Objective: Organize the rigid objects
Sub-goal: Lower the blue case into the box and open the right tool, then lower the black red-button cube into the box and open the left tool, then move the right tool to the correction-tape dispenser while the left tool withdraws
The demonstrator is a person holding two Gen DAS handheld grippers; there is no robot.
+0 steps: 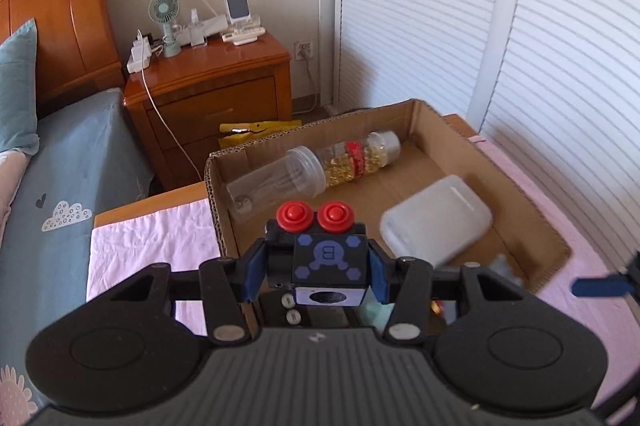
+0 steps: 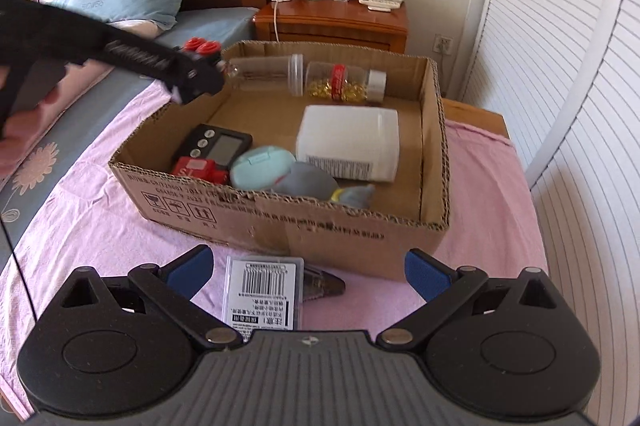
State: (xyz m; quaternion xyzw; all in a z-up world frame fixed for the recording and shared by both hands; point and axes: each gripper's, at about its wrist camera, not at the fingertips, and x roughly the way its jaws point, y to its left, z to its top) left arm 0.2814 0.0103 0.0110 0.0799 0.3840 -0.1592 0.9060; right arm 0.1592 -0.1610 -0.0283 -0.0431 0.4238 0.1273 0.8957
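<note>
The left gripper (image 1: pixel 316 276) is clamped on a small black toy with two red knobs (image 1: pixel 320 258), its blue pads pressed against the toy's sides; in the right wrist view it holds the toy above the near left corner of the cardboard box (image 2: pixel 344 226), which sits on a pink cloth (image 2: pixel 92 222) spread over the bed. The right gripper (image 2: pixel 308 276) has its fingers wide apart, low over a flat clear case with a barcode label (image 2: pixel 262 292) that lies on the cloth just outside the box's front wall. Inside the box lie two clear jars (image 2: pixel 304 77) along the far wall, a white tub (image 2: pixel 350 141) on its side, a black timer (image 2: pixel 214 143), a red block (image 2: pixel 200 169) and a mint-green case (image 2: pixel 262 167).
</note>
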